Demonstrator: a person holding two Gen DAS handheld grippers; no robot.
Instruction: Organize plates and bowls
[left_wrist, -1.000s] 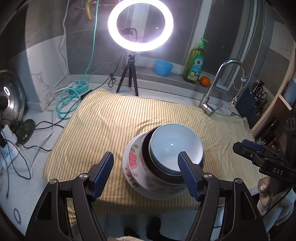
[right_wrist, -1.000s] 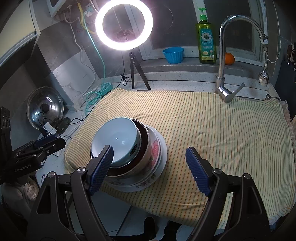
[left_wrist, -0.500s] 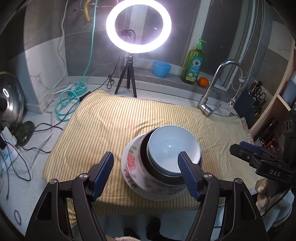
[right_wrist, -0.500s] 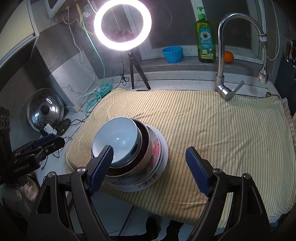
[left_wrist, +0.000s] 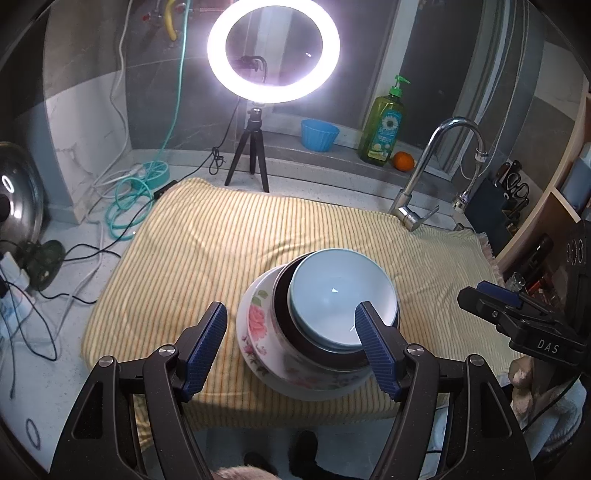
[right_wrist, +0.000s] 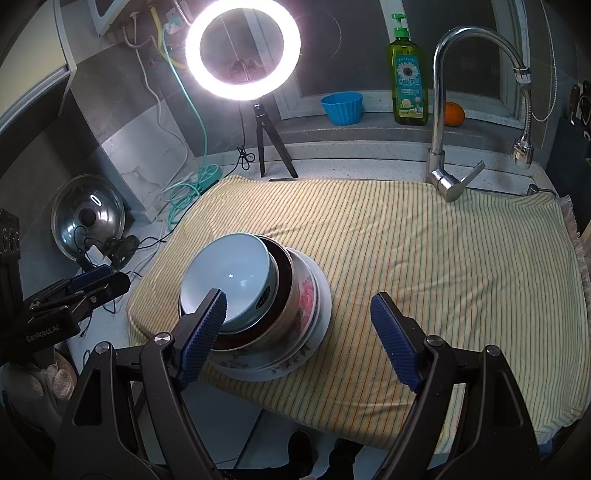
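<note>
The dark brown bowl (right_wrist: 282, 275) shows only as a rim, its inside covered by the light blue bowl (right_wrist: 229, 277) nested in it. The dish soap bottle's (right_wrist: 408, 81) label text is too small to read. The steel pot lid (left_wrist: 14, 206), left of the striped cloth (left_wrist: 207, 258), is cut off by the picture's edge.

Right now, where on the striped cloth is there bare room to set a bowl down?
Bare striped cloth runs from the dish stack across to the faucet and the fringed edge. Another bare strip lies behind the stack toward the ring light tripod. The near-left corner is crowded: the stack fills it.
</note>
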